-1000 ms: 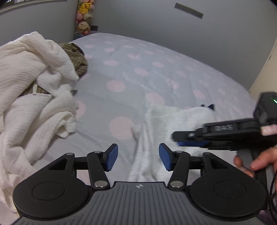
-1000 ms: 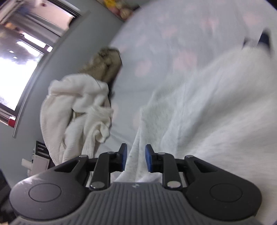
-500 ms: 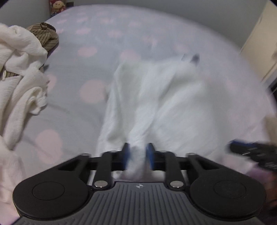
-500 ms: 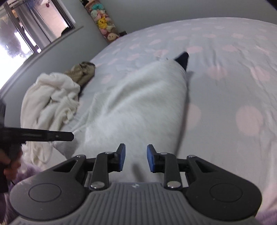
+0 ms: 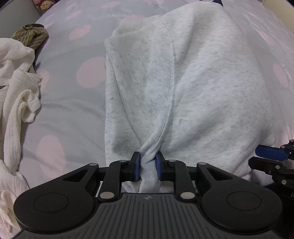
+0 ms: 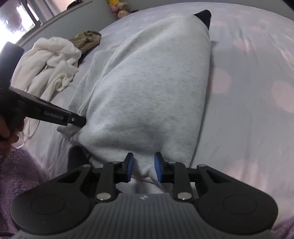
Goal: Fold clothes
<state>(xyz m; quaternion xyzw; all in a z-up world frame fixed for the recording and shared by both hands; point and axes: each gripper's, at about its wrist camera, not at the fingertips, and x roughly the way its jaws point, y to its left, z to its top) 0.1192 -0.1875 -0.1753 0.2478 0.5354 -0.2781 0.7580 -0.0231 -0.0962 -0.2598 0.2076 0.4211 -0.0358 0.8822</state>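
Note:
A light grey sweatshirt (image 5: 193,79) lies stretched across the bed, with a dark navy piece (image 6: 203,15) poking out at its far end. My left gripper (image 5: 148,162) is shut on a bunched fold of its near edge. My right gripper (image 6: 143,166) is shut on another part of the same near edge (image 6: 147,92), with cloth between the blue pads. The left gripper also shows at the left of the right wrist view (image 6: 73,119). The right gripper's fingers (image 5: 270,155) show at the right edge of the left wrist view.
The bed sheet (image 5: 69,114) is pale lilac with pink dots. A heap of white crinkled cloth (image 5: 16,88) and a brown striped garment (image 5: 30,35) lie to the left. Plush toys (image 6: 118,8) sit at the far wall. A purple fleece (image 6: 20,172) lies near left.
The left gripper went from open above the bed to shut on the sweatshirt's edge. Both grippers have pulled the sweatshirt toward me, so it now lies stretched out and fills both views.

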